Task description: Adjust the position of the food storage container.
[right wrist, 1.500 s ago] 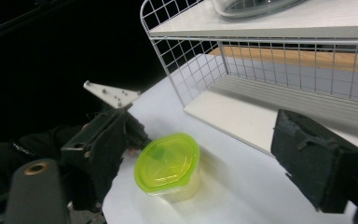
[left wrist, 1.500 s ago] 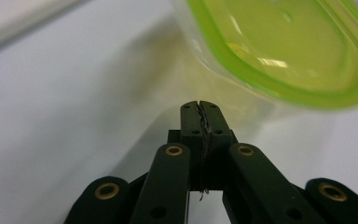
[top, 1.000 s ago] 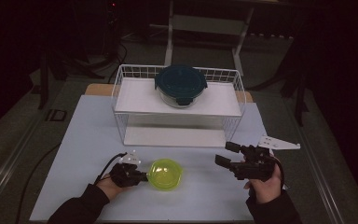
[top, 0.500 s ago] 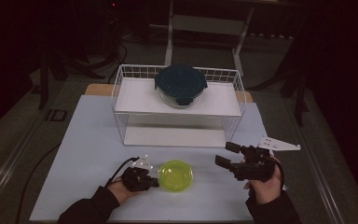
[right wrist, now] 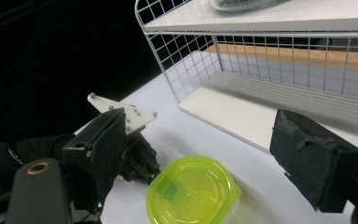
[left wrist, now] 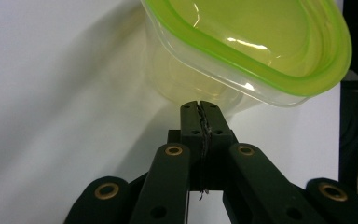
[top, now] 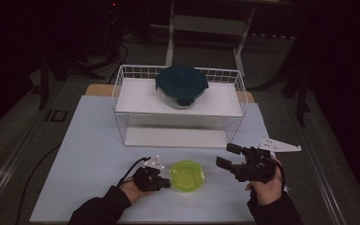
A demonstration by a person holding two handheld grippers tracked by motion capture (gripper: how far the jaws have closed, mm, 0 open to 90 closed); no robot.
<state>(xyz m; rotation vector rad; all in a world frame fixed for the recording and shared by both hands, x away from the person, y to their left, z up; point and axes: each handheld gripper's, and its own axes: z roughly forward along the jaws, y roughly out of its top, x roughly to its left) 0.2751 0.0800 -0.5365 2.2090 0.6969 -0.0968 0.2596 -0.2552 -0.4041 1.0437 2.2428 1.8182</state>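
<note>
The small round clear plastic container with a lime-green lid (top: 186,175) sits on the pale counter (top: 89,154), near the front edge and in front of the white wire rack (top: 122,117). In the high view it lies between the two claws, just beside the left and a little apart from the right. The left claw (top: 165,180) is fully closed: in the left gripper view (left wrist: 199,105) its two black jaws meet tip to tip with nothing pinched between them, and the closed tips rest against the clear side wall of the container below the green rim. From that view the container appears tilted, but the camera angle may account for this and I cannot tell for certain. The right claw (top: 226,157) is held above the counter in the person's hand, its jaws standing wide apart and empty; the right gripper view (right wrist: 200,154) looks between them at the container and, beyond it, the left claw. On the upper white shelf (top: 136,98) of the rack rests a round glass dish with a dark blue-green clip lid (top: 182,84), well apart from both claws.
</note>
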